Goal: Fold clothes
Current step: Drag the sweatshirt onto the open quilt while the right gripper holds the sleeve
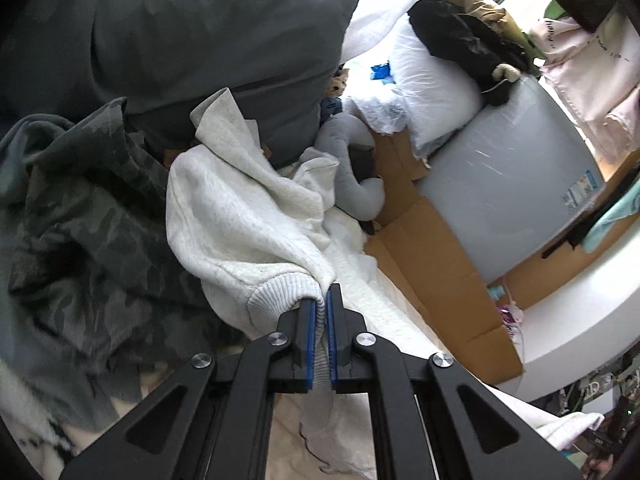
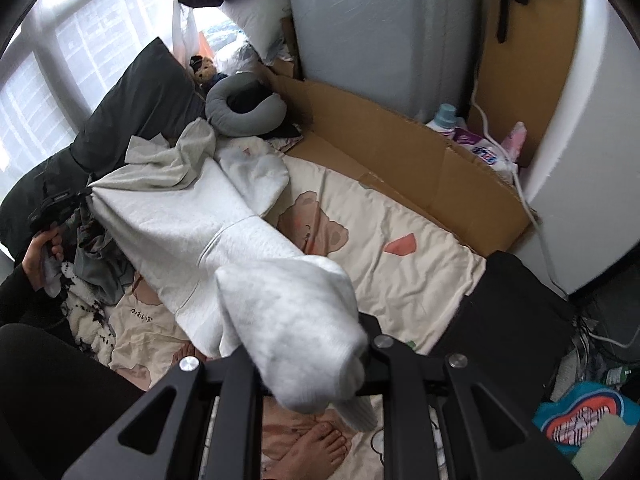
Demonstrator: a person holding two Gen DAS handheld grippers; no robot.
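With my left gripper [image 1: 320, 320] clamped on the ribbed cuff of the hoodie [image 1: 240, 216], the garment hangs stretched above the bed [image 2: 400, 264]. Fabric drapes over my right gripper [image 2: 360, 360]; whether its fingers are together, I cannot tell.

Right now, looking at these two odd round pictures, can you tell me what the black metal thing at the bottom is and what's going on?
No robot here: a person holds a two-finger clamp in each hand, each with a wide-angle camera looking along its fingers. One picture comes from each clamp.

In the left view, the left gripper is shut on the ribbed cuff of a white hoodie. In the right view, the right gripper has the hoodie's other sleeve draped over it, so its jaws are hidden. The hoodie hangs stretched between both clamps above a cream bear-print blanket. A camouflage garment, dark pillow, grey neck pillow and cardboard lie around it.
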